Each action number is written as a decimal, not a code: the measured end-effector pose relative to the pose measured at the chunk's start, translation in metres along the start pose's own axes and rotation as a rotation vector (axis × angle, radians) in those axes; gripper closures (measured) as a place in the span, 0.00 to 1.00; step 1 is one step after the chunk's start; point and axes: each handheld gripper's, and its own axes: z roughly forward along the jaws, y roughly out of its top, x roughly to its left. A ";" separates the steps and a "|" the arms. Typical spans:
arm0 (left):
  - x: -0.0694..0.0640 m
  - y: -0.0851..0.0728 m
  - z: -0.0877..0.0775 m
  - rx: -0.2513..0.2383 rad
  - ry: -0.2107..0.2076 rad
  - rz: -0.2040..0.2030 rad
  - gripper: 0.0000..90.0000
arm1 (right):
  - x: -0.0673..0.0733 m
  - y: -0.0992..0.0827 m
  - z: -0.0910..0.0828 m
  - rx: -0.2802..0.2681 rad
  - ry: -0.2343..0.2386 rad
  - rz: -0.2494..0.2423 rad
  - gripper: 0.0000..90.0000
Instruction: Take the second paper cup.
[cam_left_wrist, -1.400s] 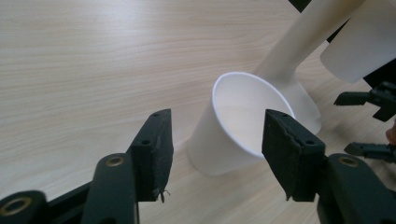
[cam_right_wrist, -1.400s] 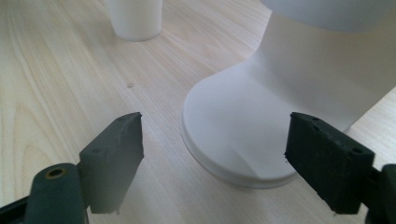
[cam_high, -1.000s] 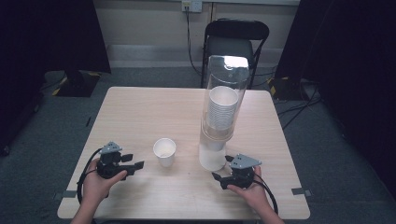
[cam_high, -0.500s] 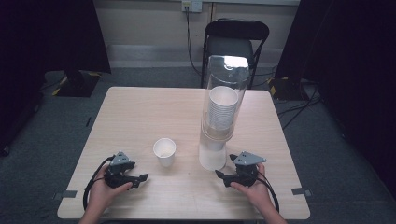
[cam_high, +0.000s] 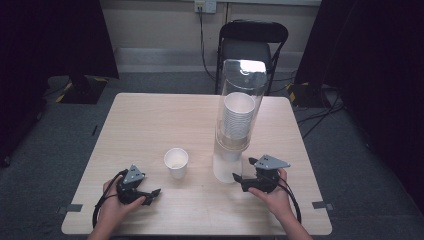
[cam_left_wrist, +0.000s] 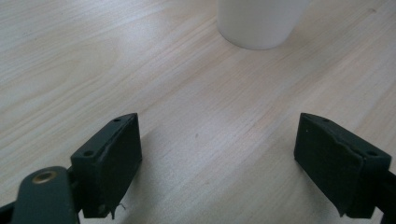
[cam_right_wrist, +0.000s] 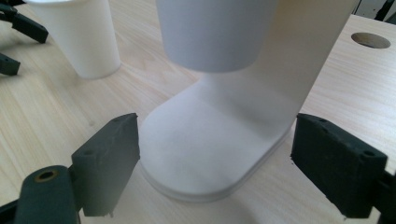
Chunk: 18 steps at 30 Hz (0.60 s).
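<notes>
We've got one paper cup (cam_high: 176, 162) standing loose mid-table, at ten o'clock of the cup dispenser (cam_high: 235, 125). Our left gripper (cam_left_wrist: 219, 158) and right gripper (cam_right_wrist: 215, 158) both sit low, jaws wide apart, empty. Looks like nothing's grasped yet; the stack waits.

The high view is dim and soft, its corners sinking into black. Glare whitens the top of the tall clear plastic cup dispenser (cam_high: 242, 75). In both gripper views the pale wooden table (cam_left_wrist: 196, 116) is evenly lit, with soft shadows under the jaws; beyond them, objects blur.
</notes>
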 end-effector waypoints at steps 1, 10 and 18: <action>0.000 0.000 -0.001 0.005 0.008 0.007 0.16 | -0.001 0.002 0.001 -0.001 -0.003 0.006 0.16; 0.000 0.000 -0.001 0.005 0.005 0.006 0.15 | -0.002 0.013 0.007 -0.016 0.010 0.027 0.17; 0.000 0.000 0.000 0.005 0.005 0.006 0.15 | 0.000 0.024 0.015 -0.047 0.017 0.047 0.19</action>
